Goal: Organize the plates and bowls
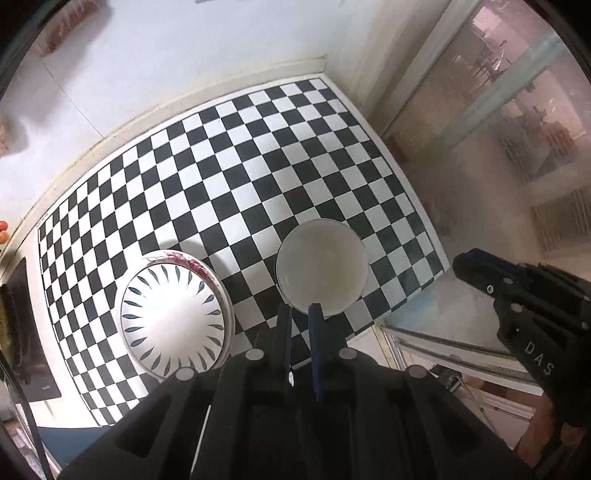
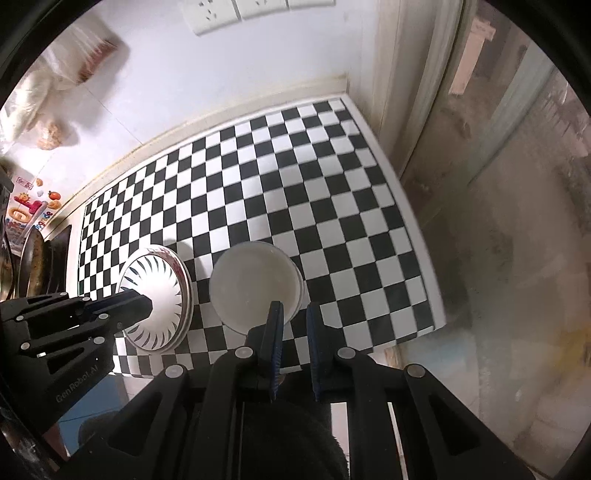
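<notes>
Closest to the camera in the left wrist view is the left gripper (image 1: 300,314), black with dark blue pads, and it points almost straight down at the counter. Its two fingers stand close together with only a thin gap, and nothing is between them. It holds nothing. In the right wrist view the right gripper (image 2: 294,314) looks the same: its blue pads are nearly closed, with a small gap, and they are empty too. Both grippers hang high above a black and white checkered mat (image 1: 258,155) that lies on the counter by a white wall. Two sets of dishes sit on the mat, near its front edge. On the left is a stack of plates (image 1: 173,314). The top plate (image 2: 157,304) is white with thin dark blue leaf marks all around, like rays of a sun. Under it a plate with a pink flower rim (image 1: 184,258) peeks out at the back. Just to the right, close beside but not touching, is a plain white bowl (image 1: 322,266). It stands upright and is empty inside. In the right wrist view the tip of the left gripper covers part of the leaf plate. A dark pan (image 2: 33,266) sits at the far left, off the mat. White wall sockets (image 2: 236,11) are up on the wall.
</notes>
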Motion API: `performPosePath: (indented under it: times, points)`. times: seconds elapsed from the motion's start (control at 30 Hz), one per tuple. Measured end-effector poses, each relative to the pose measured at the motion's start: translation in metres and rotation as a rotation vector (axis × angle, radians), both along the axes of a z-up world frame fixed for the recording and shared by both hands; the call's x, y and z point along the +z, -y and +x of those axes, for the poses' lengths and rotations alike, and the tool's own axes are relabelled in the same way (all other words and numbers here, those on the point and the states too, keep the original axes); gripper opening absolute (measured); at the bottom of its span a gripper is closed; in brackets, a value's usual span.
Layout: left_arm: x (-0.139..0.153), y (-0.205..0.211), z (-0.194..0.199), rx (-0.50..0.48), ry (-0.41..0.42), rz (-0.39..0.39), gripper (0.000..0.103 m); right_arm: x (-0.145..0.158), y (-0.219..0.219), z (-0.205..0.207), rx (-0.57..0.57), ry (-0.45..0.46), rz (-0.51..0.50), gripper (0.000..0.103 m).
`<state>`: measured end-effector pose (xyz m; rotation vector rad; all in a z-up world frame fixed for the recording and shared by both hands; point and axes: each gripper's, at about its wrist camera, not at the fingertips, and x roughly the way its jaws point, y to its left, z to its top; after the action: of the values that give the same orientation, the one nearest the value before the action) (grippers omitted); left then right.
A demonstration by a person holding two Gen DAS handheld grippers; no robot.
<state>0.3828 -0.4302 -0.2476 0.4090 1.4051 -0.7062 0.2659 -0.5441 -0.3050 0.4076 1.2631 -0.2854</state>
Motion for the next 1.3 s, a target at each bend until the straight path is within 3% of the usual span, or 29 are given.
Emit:
performPosePath:
  times: [0.2, 0.37, 0.47, 0.5, 0.57, 0.6, 0.67, 0.77, 1.0, 1.3]
  points:
    - [0.021, -0.009, -0.01, 0.0, 0.006, -0.016, 0.008, 0.025, -0.011, -0.011, 0.025, 0.021, -0.022, 0.014]
    - [0.023, -0.011, -0.017, -0.007, 0.019, -0.017, 0.008, 0.024, -0.013, -0.014, 0.028, 0.017, -0.01, 0.014]
    - [0.012, -0.008, -0.014, 0.005, -0.031, -0.016, 0.021, 0.016, -0.007, -0.01, 0.016, 0.009, 0.021, 0.016]
    - [0.009, -0.007, -0.012, 0.009, -0.042, -0.019, 0.027, 0.01, -0.003, -0.008, 0.011, -0.001, 0.039, 0.019]
    - [-0.002, -0.004, -0.005, 0.028, -0.049, -0.023, 0.032, 0.001, 0.003, -0.006, -0.003, 0.002, 0.061, 0.051]
    - [-0.008, -0.003, -0.001, 0.036, -0.054, -0.026, 0.035, -0.004, 0.007, -0.004, -0.01, 0.002, 0.064, 0.059]
    - [-0.021, 0.0, 0.009, 0.052, -0.071, -0.021, 0.046, -0.016, 0.012, 0.001, -0.007, -0.015, 0.072, 0.079]
    - [-0.048, 0.003, 0.028, 0.102, -0.123, -0.017, 0.061, -0.041, 0.023, 0.009, -0.017, -0.025, 0.065, 0.098]
    - [-0.123, 0.007, 0.068, 0.191, -0.33, -0.019, 0.062, -0.127, 0.056, 0.034, -0.061, -0.096, 0.152, 0.103]
    - [-0.197, 0.026, 0.084, 0.161, -0.495, -0.013, 0.062, -0.231, 0.071, 0.053, -0.085, -0.143, 0.442, 0.103]
